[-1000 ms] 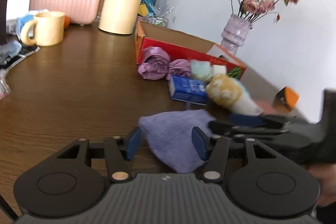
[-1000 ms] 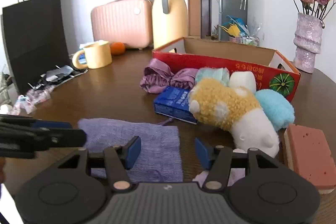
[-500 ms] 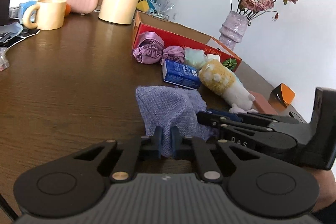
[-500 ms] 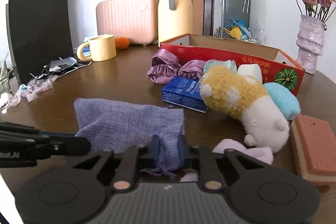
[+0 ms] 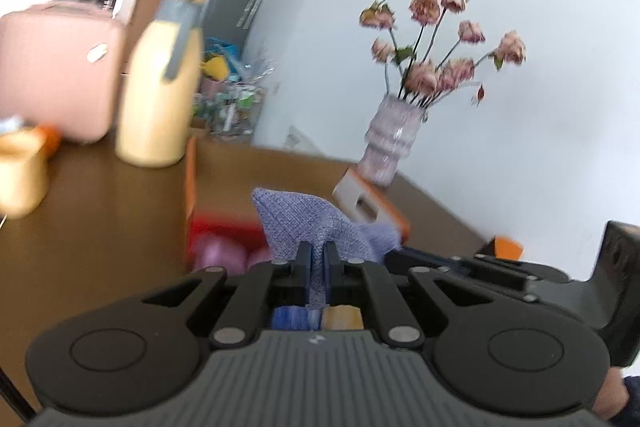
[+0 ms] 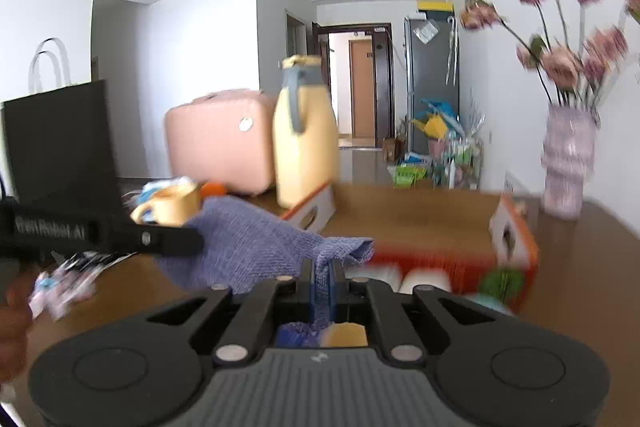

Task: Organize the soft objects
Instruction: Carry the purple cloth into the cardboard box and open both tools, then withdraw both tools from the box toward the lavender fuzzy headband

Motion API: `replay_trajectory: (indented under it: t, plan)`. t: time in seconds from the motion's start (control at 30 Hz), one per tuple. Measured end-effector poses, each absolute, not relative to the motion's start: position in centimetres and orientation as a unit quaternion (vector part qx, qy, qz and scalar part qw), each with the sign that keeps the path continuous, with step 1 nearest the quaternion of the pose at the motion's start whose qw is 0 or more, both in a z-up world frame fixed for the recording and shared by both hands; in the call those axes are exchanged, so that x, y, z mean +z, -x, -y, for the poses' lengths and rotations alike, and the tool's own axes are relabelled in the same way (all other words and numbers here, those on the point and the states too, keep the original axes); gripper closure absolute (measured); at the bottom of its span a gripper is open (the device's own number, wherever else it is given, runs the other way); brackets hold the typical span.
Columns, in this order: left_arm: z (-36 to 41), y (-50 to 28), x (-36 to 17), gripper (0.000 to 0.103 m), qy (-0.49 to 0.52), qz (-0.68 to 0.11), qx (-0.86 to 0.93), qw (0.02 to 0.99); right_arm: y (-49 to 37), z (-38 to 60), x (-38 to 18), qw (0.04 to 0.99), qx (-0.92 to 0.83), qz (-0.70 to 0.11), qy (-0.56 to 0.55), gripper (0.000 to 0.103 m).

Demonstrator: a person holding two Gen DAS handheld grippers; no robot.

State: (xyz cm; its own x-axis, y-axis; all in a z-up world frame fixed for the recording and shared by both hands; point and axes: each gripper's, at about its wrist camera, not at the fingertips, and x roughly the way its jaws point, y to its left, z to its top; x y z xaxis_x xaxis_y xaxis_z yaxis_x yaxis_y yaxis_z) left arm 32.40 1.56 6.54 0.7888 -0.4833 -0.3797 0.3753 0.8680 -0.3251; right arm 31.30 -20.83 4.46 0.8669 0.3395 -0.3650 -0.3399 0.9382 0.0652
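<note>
My left fingers point(image 5: 318, 259) were pinched tight on one edge of the lilac cloth point(image 5: 316, 223), and my right fingers point(image 6: 325, 277) were clamped just as closely on another edge of it, both pairs having just closed with the fabric between them. The cloth was a coarse, loosely woven piece, nubbly like burlap, and it hung in soft peaks and folds between my two grips, lifted above the brown wood-grain worktop point(image 5: 100, 219). Beyond it stood the red cardboard box point(image 6: 516, 239) with its plain tan inside and oval handle cut-out. Something glossy and pink-purple point(image 5: 218, 253) lay against the box's red wall, probably satin, though the blur left me unsure. Farther back stood a smooth cream jug point(image 6: 306, 143) with a grey handle, a ribbed pink hard case point(image 6: 218, 139), a rounded yellow mug point(image 6: 176, 205) and a bumpy lilac vase point(image 6: 568, 163) of dried roses.
</note>
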Motion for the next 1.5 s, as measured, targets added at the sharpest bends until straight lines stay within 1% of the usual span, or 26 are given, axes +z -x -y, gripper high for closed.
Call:
replay_trajectory:
  t: [0.1,0.23,0.37,0.43,0.5,0.53,0.57,0.6,0.63,0.67,0.8,0.83,0.87,0.9,1.03,1.1,1.13,1.2,1.23,1.27,1.33,1.4,1.5]
  plan:
    - [-0.3,-40.1,9.0,0.097,0.116,-0.249,-0.230,0.933,-38.7,21.5,6.5,0.964,0.171,-0.206,-0.001,0.097]
    - [1.8,-50.7,9.4,0.097,0.079,-0.278,-0.192,0.938,-51.1,21.8,6.8,0.949,0.165,-0.270,-0.010,0.097]
    - [3.8,-60.3,7.1,0.096,0.031,-0.325,-0.151,0.933,-61.2,20.4,4.7,0.929,0.146,-0.339,0.015,0.097]
    - [4.3,-63.2,5.3,0.095,0.007,-0.347,-0.130,0.929,-64.6,19.8,3.0,0.920,0.139,-0.366,0.019,0.096]
    - [4.9,-65.0,3.7,0.094,-0.024,-0.356,-0.113,0.927,-66.2,18.7,1.6,0.910,0.144,-0.386,0.036,0.093]
    - [5.1,-65.4,3.2,0.093,-0.042,-0.357,-0.112,0.926,-66.8,18.3,0.9,0.906,0.147,-0.394,0.044,0.087]
    - [5.4,-65.7,2.7,0.088,-0.064,-0.357,-0.112,0.925,-67.0,17.9,0.4,0.905,0.148,-0.396,0.052,0.087]
    - [5.6,-65.9,2.6,0.079,-0.073,-0.358,-0.112,0.924,-67.2,17.7,0.1,0.904,0.152,-0.396,0.059,0.085]
    - [5.4,-65.9,2.5,0.072,-0.080,-0.359,-0.112,0.923,-67.2,17.7,0.0,0.903,0.155,-0.397,0.059,0.079]
    - [5.2,-65.9,2.5,0.064,-0.078,-0.361,-0.109,0.923,-67.0,17.6,0.0,0.903,0.155,-0.396,0.055,0.072]
    - [4.3,-64.5,3.9,0.062,-0.080,-0.350,-0.094,0.929,-64.9,19.2,2.4,0.916,0.146,-0.370,0.050,0.069]
    - [4.0,-63.8,4.4,0.059,-0.080,-0.349,-0.093,0.929,-63.9,19.8,3.6,0.921,0.141,-0.359,0.052,0.065]
    - [3.7,-63.1,5.1,0.053,-0.076,-0.346,-0.090,0.931,-62.7,20.6,4.7,0.926,0.137,-0.348,0.053,0.060]
    - [3.4,-62.3,5.8,0.047,-0.069,-0.343,-0.087,0.933,-61.2,21.3,5.8,0.930,0.134,-0.337,0.054,0.059]
    - [2.0,-57.4,9.0,0.036,-0.046,-0.318,-0.076,0.944,-55.6,25.0,9.7,0.945,0.125,-0.297,0.059,0.047]
    - [1.1,-54.2,10.7,0.024,-0.037,-0.297,-0.059,0.952,-53.1,26.9,11.2,0.952,0.115,-0.279,0.053,0.046]
    - [0.8,-52.7,11.3,0.022,-0.031,-0.285,-0.050,0.957,-51.2,27.9,11.9,0.955,0.111,-0.271,0.046,0.046]
    - [-0.1,-48.8,12.5,0.015,-0.024,-0.254,-0.028,0.966,-48.4,29.7,12.8,0.959,0.110,-0.258,0.036,0.046]
    - [-0.2,-47.1,12.9,0.013,-0.027,-0.242,-0.021,0.970,-46.5,30.5,13.1,0.962,0.109,-0.249,0.031,0.043]
    - [-0.3,-45.0,13.1,0.011,-0.032,-0.227,-0.016,0.973,-44.5,31.1,13.3,0.965,0.108,-0.239,0.029,0.036]
    - [-0.4,-40.8,13.0,0.009,-0.039,-0.203,-0.001,0.978,-40.4,32.0,13.2,0.970,0.106,-0.215,0.031,0.030]
    - [-0.3,-37.0,12.5,0.004,-0.040,-0.184,-0.002,0.982,-36.5,32.3,12.7,0.973,0.116,-0.195,0.036,0.029]
    - [0.5,-30.8,11.0,0.000,-0.047,-0.157,-0.020,0.986,-30.5,32.5,11.2,0.974,0.134,-0.178,0.026,0.026]
